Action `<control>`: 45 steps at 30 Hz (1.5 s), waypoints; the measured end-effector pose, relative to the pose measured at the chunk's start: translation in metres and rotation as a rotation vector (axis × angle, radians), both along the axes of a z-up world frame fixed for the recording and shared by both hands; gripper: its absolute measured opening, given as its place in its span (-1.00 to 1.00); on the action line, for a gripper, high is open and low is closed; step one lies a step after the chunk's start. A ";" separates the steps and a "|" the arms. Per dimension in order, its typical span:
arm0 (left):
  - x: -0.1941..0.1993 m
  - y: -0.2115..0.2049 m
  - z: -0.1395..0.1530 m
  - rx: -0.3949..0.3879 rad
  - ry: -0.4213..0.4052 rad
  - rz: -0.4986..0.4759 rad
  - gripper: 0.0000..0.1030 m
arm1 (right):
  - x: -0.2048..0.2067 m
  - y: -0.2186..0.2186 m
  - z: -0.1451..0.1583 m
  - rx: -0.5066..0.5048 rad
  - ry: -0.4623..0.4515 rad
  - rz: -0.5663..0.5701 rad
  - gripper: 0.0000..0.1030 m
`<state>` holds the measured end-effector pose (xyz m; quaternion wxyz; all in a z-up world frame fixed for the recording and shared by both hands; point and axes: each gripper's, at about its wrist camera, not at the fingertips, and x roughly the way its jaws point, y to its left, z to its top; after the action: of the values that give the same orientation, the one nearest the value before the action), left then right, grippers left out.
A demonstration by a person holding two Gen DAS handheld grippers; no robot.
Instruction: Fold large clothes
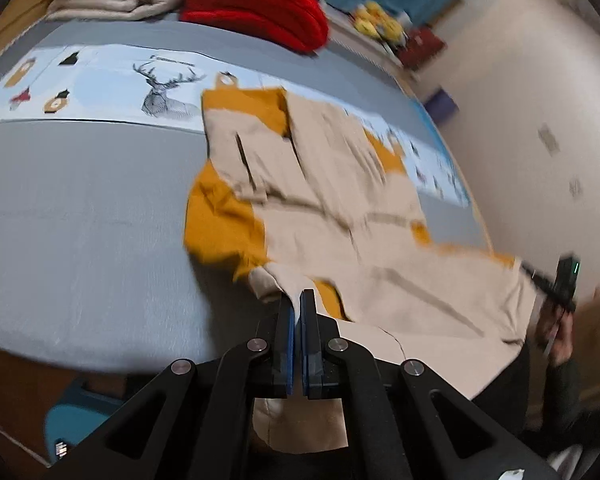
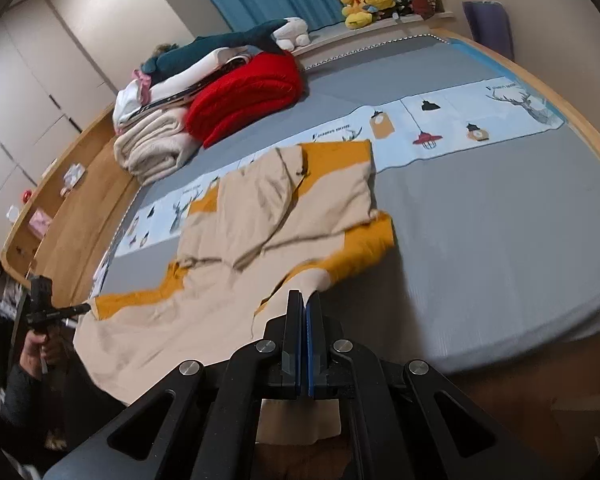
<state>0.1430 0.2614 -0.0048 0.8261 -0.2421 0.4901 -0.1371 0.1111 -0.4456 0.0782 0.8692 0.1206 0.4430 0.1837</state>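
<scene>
— How many things on that bed point(image 2: 480, 216)?

— One big beige-and-mustard garment point(image 2: 260, 216), spread rumpled across the middle, its near edge hanging over the bedside. Behind it, one red blanket point(image 2: 248, 96), one cream blanket point(image 2: 152, 148).

— Any room?

— Bare grey cover on one side of the garment.

— And the grippers?

— Two. The left gripper point(image 1: 298, 300) and right gripper point(image 2: 305, 300) sit low at the near edge, each with jaws pressed together, pinching beige cloth.
</scene>
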 end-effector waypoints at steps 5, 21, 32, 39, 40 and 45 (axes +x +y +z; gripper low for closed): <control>0.093 0.010 -0.017 -0.032 -0.021 0.152 -0.98 | 0.097 0.014 -0.013 -0.013 -0.014 -0.077 -0.97; 0.228 0.042 -0.109 -0.043 0.129 0.364 -0.94 | 0.332 0.054 -0.140 -0.030 0.126 -0.327 -0.97; 0.228 0.069 -0.105 -0.091 0.143 0.396 -0.44 | 0.363 0.049 -0.150 -0.053 0.109 -0.406 -0.85; 0.219 0.067 -0.112 -0.033 0.173 0.370 -0.19 | 0.355 0.049 -0.159 -0.048 0.152 -0.307 -0.26; 0.221 0.063 -0.116 -0.024 0.184 0.359 -0.18 | 0.355 0.054 -0.165 -0.049 0.173 -0.276 -0.11; 0.229 0.045 -0.127 0.025 0.214 0.304 -0.02 | 0.352 0.069 -0.198 -0.130 0.276 -0.190 -0.10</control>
<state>0.3719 0.3067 -0.1317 0.7833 -0.3162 0.5347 0.0219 0.4632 -0.3770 -0.1199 0.8194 0.1294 0.5559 0.0534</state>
